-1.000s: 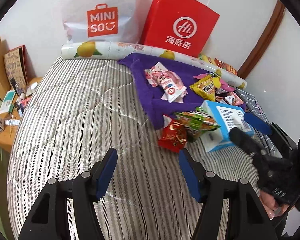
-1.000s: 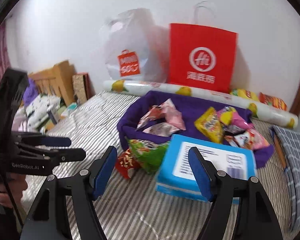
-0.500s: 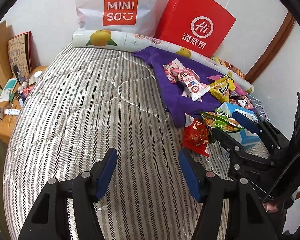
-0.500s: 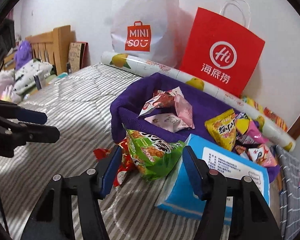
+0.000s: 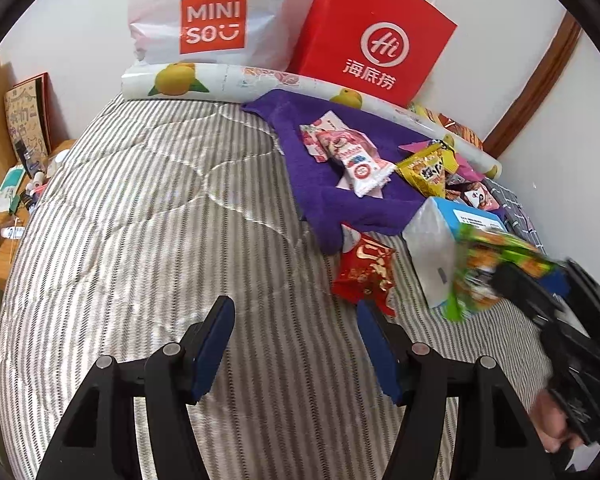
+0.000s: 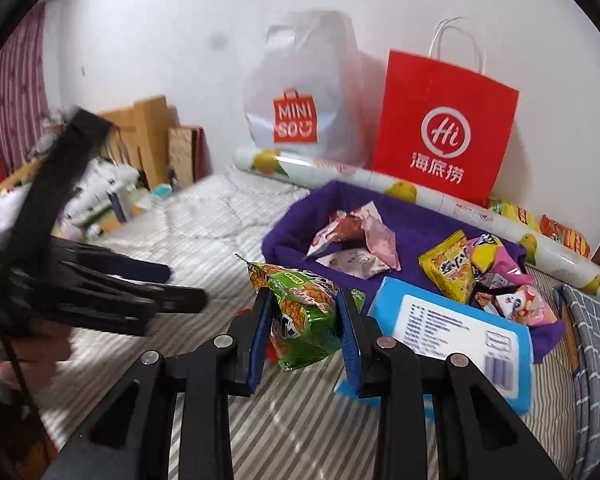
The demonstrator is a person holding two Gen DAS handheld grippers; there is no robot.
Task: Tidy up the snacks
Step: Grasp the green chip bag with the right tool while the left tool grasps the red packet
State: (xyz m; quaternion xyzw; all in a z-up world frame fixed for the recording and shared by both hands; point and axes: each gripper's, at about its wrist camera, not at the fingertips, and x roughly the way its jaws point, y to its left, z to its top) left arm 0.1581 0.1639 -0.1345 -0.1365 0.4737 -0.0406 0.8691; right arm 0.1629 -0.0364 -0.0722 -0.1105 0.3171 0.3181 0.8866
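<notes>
Right claw (image 6: 303,318) clamped on green pkt (image 6: 300,316); left claw (image 5: 296,344) open, empty. Red pkt (image 5: 366,274) just ahead of it, unsorted.

My right gripper (image 6: 303,316) has its jaws clamped on the green snack bag (image 6: 300,312), both blue pads pressing its sides, the bag upright above the striped bed (image 6: 204,232). Just to the right lies the blue box (image 6: 456,332), label up. Beyond it, the purple cloth (image 6: 412,216) carries pink and yellow packets. My left gripper (image 6: 140,284) hangs at the left, blurred. Against the wall stand the white bag (image 6: 300,92) and the red bag (image 6: 444,120).
</notes>
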